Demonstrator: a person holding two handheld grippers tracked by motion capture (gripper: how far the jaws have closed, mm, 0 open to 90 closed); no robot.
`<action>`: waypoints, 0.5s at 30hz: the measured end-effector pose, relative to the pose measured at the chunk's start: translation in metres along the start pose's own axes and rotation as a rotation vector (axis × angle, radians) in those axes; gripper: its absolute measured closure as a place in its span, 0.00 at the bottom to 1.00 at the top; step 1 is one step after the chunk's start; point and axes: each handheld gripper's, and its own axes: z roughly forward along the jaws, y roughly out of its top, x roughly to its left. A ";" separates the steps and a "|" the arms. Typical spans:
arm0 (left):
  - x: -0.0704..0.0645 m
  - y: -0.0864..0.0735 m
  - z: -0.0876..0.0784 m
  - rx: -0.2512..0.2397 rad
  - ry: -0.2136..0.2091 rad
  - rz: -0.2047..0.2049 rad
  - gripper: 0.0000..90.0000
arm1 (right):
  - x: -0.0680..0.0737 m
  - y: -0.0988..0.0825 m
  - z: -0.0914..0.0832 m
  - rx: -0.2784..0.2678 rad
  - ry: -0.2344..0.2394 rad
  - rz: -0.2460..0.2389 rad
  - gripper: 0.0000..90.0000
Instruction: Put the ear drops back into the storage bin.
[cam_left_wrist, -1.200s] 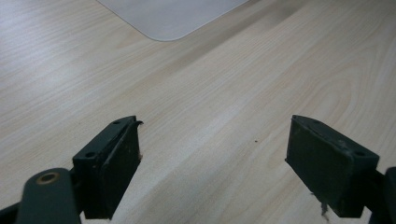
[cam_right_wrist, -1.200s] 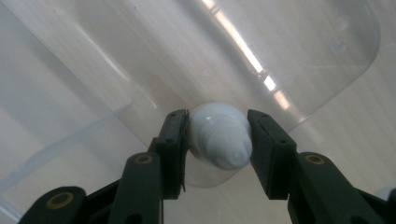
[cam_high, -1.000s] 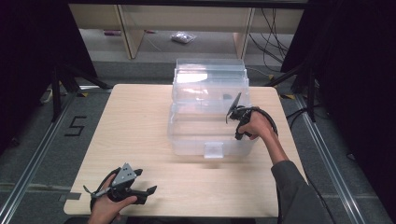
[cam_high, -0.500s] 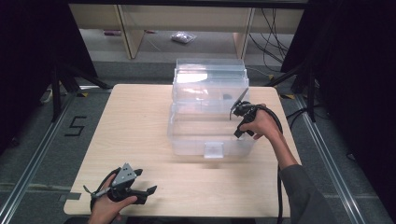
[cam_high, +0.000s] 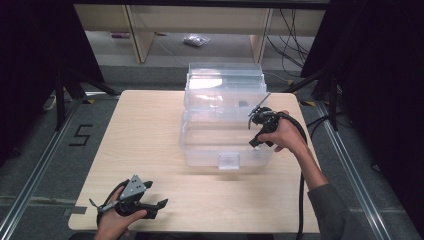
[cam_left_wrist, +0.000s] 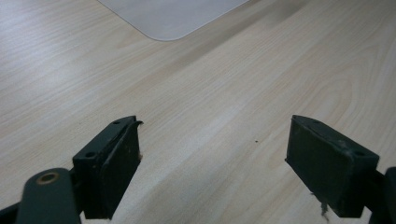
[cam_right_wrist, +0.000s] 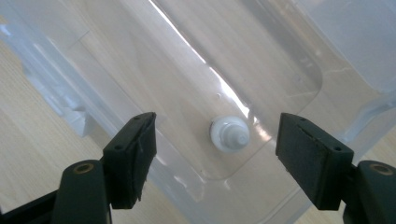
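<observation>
Right tongs (cam_right_wrist: 212, 154), jaws just opened with nothing between them, hang above the small white round cap (cam_right_wrist: 229, 134) at the clear plastic bin's (cam_high: 200, 150) three o'clock side; a swing could clip its wall. Left tongs (cam_left_wrist: 212, 168) gape empty.

Light wood-grain table (cam_high: 150, 135) on a grey floor (cam_high: 35, 165) — metal rails run along both sides and a black "5" (cam_high: 80, 135) is marked on the floor at left. Behind the table: pale wooden shelving (cam_high: 135, 30), a small plastic bag (cam_high: 196, 40) on the floor under it, black cables (cam_high: 292, 35) at right. Dark drapes (cam_high: 30, 55) flank both sides — light is even from overhead.
</observation>
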 end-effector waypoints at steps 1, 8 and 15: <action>0.000 0.000 0.000 0.000 0.001 -0.002 0.19 | 0.002 -0.001 -0.002 -0.003 0.003 0.012 0.32; 0.000 0.000 0.000 0.000 0.000 0.000 0.19 | 0.007 -0.008 -0.014 -0.066 0.025 0.023 0.31; 0.000 0.000 0.001 -0.001 0.004 0.004 0.19 | 0.012 -0.019 -0.016 -0.087 0.042 0.030 0.31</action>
